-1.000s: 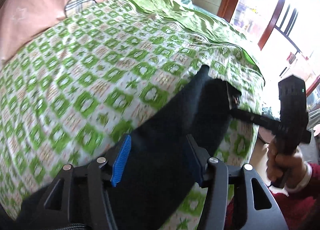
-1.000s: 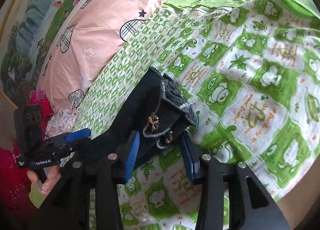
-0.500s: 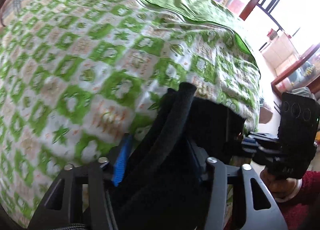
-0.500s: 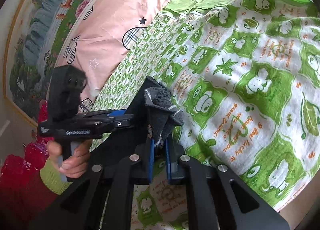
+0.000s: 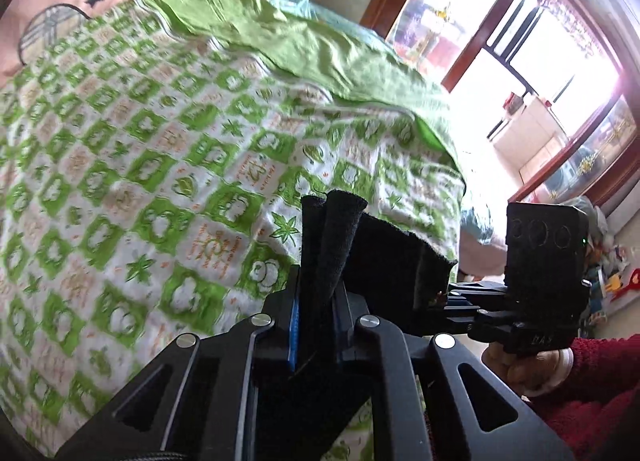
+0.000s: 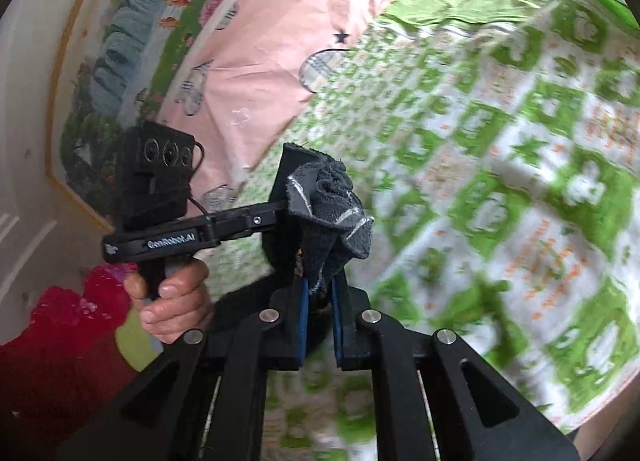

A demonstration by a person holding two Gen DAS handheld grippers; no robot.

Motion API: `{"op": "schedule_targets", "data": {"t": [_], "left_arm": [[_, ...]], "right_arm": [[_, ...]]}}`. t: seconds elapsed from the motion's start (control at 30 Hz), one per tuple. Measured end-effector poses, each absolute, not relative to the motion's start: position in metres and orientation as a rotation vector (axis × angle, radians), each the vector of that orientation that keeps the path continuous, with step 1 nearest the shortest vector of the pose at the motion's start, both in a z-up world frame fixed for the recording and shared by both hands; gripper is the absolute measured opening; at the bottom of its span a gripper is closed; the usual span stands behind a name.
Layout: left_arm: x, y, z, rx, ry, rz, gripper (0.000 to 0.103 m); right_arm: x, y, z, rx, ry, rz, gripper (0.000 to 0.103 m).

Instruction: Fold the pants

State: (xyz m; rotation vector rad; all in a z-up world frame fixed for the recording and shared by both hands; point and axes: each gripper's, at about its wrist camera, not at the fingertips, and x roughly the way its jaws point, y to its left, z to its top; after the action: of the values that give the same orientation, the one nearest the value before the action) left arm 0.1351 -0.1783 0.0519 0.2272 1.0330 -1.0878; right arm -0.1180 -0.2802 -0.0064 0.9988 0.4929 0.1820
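Two grippers clamped on the black pants above the bed

Both grippers pinch the same black pants (image 5: 384, 261), which hang raised above the green-and-white patterned bedspread (image 5: 160, 189) near the bed's right-hand edge as the left wrist view shows it. The left gripper (image 5: 316, 313) has its blue pads (image 5: 294, 325) closing on a rolled bunch of the dark fabric, which stands up out of the jaws in thick folds; the cloth is pressed between the pads. From that bunch the pants stretch sideways to the right gripper (image 5: 444, 297), whose fingers bite the far edge of the cloth, with the person's hand (image 5: 516, 373) in a red sleeve (image 5: 592, 393) under it.

Seen from the right wrist camera, the right gripper (image 6: 320, 321) is nearly together, its pads clamped on a crumpled grey-lined hem of the pants (image 6: 328, 217) that puffs out above the jaws. Just left of it the left gripper (image 6: 276, 217) grips the same garment, held by a hand (image 6: 172, 297). Beyond lies a pink sheet (image 6: 276, 33) at the bed's far edge
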Motion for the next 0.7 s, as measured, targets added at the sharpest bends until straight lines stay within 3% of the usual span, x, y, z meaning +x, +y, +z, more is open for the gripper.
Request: {"op": "schedule_targets", "data": {"t": [0.33, 0.7], "left_arm": [[0.111, -0.081, 0.097, 0.095, 0.908, -0.999, 0.011], [0.102, 0.021, 0.064, -0.124, 0.916, -0.855, 0.011]], "right_arm": [[-0.065, -0.211, 0.032, 0.952, 0.499, 0.476, 0.011], [-0.017, -0.144, 0.02, 0.924, 0.664, 0.574, 0.012]]}}
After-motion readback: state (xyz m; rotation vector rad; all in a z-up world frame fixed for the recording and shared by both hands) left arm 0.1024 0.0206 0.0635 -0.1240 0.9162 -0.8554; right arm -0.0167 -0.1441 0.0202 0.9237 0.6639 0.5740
